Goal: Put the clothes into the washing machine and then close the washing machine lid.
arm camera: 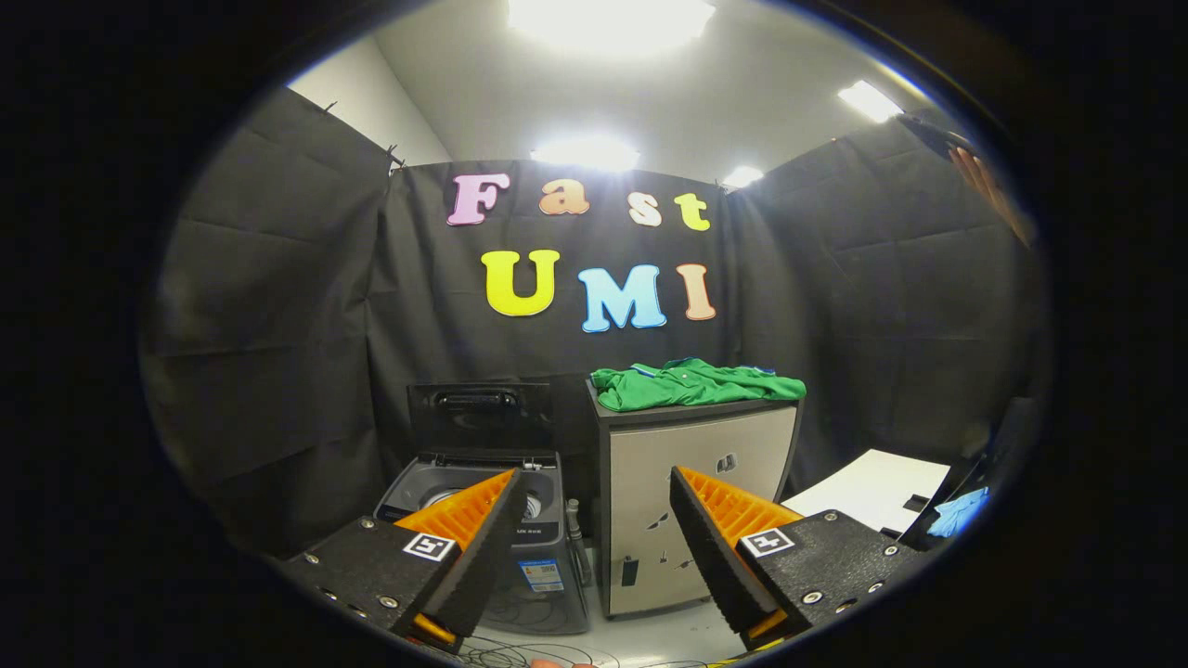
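1. The hand-held gripper [594, 520] has its fingers wide apart, holding nothing.
2. A green polo shirt [696, 383] lies crumpled on the cabinet [696, 501], well beyond the fingers.
3. Beside the cabinet, the washing machine [483, 520] stands with its lid [478, 415] up.
4. The shirt is likely light, soft and floppy; pinch a raised fold.

Light comes from ceiling panels [611, 19] high above the jaws, blown out to white glare. The black cloth wall [278, 306] soaks it up and stays dim. Fisheye bending curves straight lines outward. The green shirt [691, 382] beyond the jaws reads sharp and evenly lit.
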Action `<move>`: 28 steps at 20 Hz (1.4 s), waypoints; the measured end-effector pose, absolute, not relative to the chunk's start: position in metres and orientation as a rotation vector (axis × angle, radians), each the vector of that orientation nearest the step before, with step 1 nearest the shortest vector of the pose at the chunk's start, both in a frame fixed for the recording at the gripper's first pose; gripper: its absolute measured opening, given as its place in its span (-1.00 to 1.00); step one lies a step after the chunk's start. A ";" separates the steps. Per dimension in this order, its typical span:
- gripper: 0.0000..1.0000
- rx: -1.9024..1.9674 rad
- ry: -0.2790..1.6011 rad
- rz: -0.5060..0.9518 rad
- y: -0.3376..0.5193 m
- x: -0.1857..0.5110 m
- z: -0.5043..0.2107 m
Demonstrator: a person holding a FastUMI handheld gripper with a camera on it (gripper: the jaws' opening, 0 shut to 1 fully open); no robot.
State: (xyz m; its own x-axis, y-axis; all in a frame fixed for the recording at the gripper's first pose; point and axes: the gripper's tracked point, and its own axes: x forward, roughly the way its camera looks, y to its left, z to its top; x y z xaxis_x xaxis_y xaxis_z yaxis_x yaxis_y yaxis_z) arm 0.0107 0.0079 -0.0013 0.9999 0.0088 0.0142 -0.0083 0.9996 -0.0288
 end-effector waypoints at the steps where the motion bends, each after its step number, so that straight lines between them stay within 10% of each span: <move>1: 0.92 -0.028 -0.014 0.007 0.009 0.011 -0.001; 28: 0.91 0.012 -0.090 -0.083 -0.092 0.194 0.142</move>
State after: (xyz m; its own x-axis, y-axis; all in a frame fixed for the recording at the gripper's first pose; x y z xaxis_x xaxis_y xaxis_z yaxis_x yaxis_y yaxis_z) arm 0.1939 -0.0919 0.1420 0.9925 -0.0838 0.0892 0.0827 0.9964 0.0157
